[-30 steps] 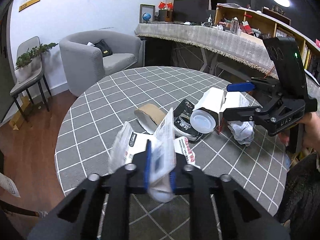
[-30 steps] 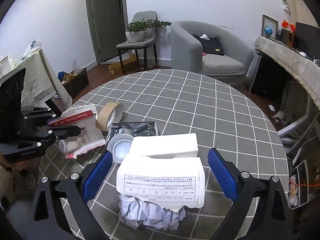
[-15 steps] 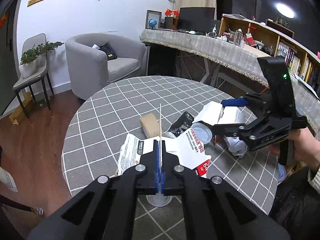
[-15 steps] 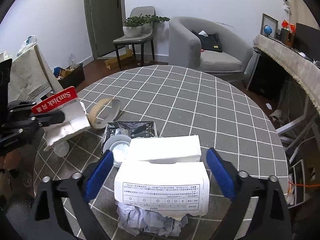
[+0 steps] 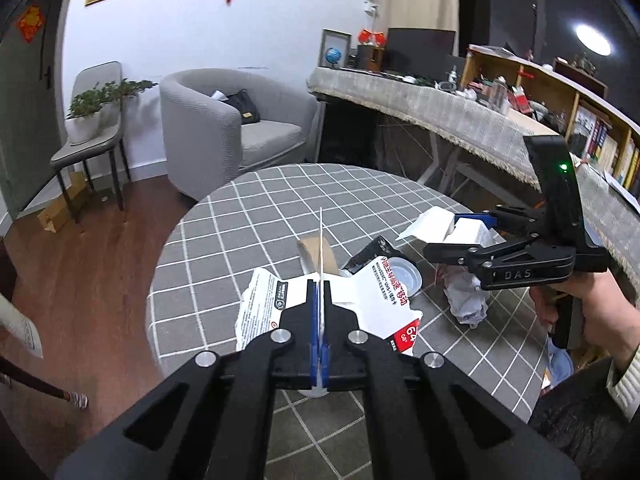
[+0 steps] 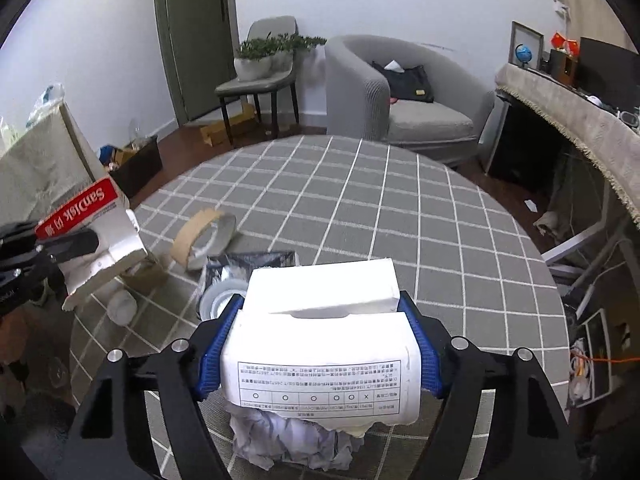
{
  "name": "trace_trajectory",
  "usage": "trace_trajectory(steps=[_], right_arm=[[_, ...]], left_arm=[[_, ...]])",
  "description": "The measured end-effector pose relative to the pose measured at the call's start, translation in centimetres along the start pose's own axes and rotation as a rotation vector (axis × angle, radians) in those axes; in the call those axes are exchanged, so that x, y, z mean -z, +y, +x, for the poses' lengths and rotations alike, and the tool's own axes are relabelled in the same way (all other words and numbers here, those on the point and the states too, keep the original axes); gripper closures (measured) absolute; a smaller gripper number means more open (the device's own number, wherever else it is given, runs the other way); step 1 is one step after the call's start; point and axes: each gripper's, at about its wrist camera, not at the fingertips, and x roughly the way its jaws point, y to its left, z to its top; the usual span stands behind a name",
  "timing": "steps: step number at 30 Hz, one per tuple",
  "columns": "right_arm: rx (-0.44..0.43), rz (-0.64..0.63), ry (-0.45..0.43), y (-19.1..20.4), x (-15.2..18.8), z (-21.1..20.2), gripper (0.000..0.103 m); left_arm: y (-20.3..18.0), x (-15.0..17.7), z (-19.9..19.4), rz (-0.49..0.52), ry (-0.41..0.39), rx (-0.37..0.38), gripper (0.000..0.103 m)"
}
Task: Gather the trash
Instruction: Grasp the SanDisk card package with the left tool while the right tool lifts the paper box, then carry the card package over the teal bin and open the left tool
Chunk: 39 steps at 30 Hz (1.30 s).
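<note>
Left gripper clamps torn red-white SanDisk card packaging, lifted since earlier, hiding the clear cup beneath. Right gripper now squeezes white printed paper box above crumpled white tissue, previously unclamped.

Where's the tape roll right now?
On the checked table, left of centre in the right wrist view: the tape roll sits between the SanDisk package and the black pouch.
</note>
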Motion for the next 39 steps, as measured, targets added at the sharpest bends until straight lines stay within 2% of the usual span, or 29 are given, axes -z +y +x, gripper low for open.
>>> trace_trajectory(steps=[9,18,29,39], right_arm=[[-0.048,0.023,-0.09,1.4,-1.6,-2.4,0.027],[-0.115,0.054,-0.141,4.3,-2.6,-3.5,0.027],[-0.209,0.03,-0.133,10.7,-2.8,-2.8,0.027],[-0.286,-0.021,-0.106,17.2,-3.1,-1.3,0.027]], left_arm=[[0.2,0.2,-3.0,-0.042,-0.018,-0.102,0.101],[0.8,1.6,-5.5,-0.104,-0.001,-0.199,0.101],[3.3,6.3,-8.2,-0.211,0.072,-0.336,0.101],[7.8,11.2,-10.6,-0.294,0.146,-0.43,0.101]])
